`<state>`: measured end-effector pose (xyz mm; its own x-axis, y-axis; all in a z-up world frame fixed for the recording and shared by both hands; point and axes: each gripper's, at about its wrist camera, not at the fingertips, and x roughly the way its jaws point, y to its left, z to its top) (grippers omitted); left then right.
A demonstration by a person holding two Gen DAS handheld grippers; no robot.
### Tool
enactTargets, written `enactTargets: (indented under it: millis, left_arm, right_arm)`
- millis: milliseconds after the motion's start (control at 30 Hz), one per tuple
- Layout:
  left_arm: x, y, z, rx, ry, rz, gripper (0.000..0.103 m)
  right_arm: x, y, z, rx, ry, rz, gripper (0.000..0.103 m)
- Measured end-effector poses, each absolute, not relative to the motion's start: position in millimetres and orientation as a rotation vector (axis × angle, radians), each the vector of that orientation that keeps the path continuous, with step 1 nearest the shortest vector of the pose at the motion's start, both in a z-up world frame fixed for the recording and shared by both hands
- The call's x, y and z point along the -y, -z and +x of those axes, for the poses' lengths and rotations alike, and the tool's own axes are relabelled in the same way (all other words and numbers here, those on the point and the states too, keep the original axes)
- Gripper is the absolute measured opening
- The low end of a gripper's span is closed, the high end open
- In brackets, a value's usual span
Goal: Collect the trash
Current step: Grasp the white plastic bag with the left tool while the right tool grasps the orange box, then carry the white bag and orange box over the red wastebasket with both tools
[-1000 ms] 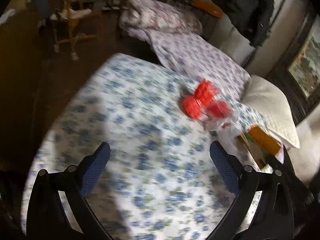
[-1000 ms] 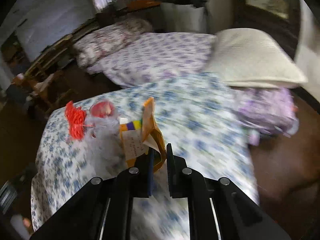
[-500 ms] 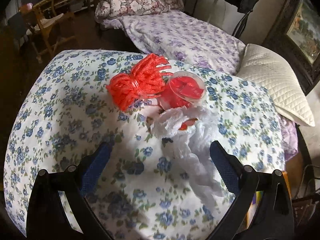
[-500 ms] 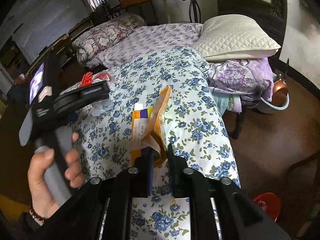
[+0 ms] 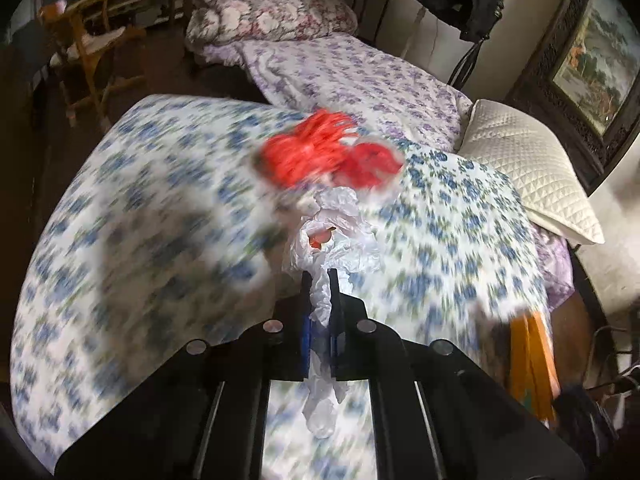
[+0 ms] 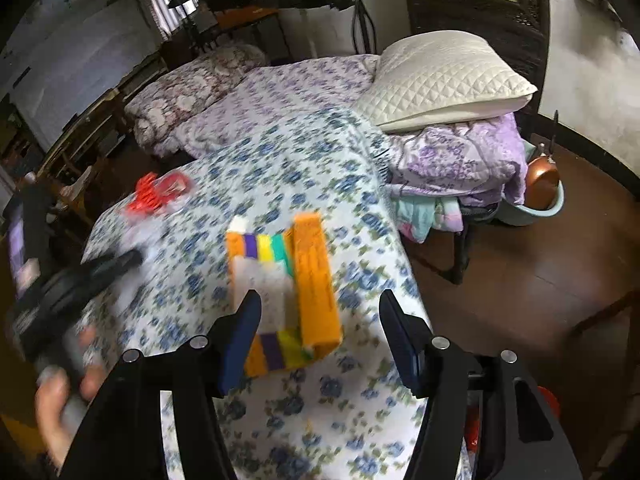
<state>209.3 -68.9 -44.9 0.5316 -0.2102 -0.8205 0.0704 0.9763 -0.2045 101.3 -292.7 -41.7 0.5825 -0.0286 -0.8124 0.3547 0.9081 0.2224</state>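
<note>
My left gripper (image 5: 320, 280) is closing, and its pads pinch a crumpled white plastic wrap (image 5: 340, 236) that trails onto the blue-flowered cloth (image 5: 140, 220). Just behind the wrap lie a red mesh net (image 5: 304, 152) and a red-lidded clear cup (image 5: 372, 166), both blurred. My right gripper (image 6: 320, 304) is opening. An orange box with coloured stripes (image 6: 312, 264) sits between its fingers, and the pads are off it. The right wrist view also shows the left gripper (image 6: 120, 260) in a hand (image 6: 60, 396) at the far left.
The flowered surface ends just right of the box (image 5: 532, 360), above dark wooden floor (image 6: 520, 280). A quilted white pillow (image 6: 448, 76) lies on purple bedding behind. A basin holding a copper pot (image 6: 540, 184) stands on the floor, and something red (image 6: 548, 396) shows at lower right.
The left gripper moved in toward the trash pile and went from wide open to shut on the white wrap. The right jaws, shut on the orange box before, have spread apart.
</note>
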Motion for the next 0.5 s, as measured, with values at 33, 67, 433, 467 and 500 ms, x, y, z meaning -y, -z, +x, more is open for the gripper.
enactTargets:
  millis: [33,67,433,467,500]
  left_arm:
    - [60,38,200,-0.999,0.175,-0.171,0.007]
    - [52,29,187,-0.994,0.186,-0.19,0.007]
    - [18,-19,105,-0.886,0.282,-0.253,0.007]
    - [19,-20,106,-0.878,0.285,-0.251,0.007]
    - [19,-21,107,-0.87,0.289,-0.25,0.007]
  right_arm:
    - [294,43,105,-0.933,0.229,0.385,0.06]
    - [296,47,111,-0.947,0.225,0.389,0.06]
    - [287,63,120,-0.989,0.155,0.407,0.02]
    - [286,62,121,-0.987,0.152,0.409,0.02]
    - [282,60,120,-0.983,0.148,0.406,0.02]
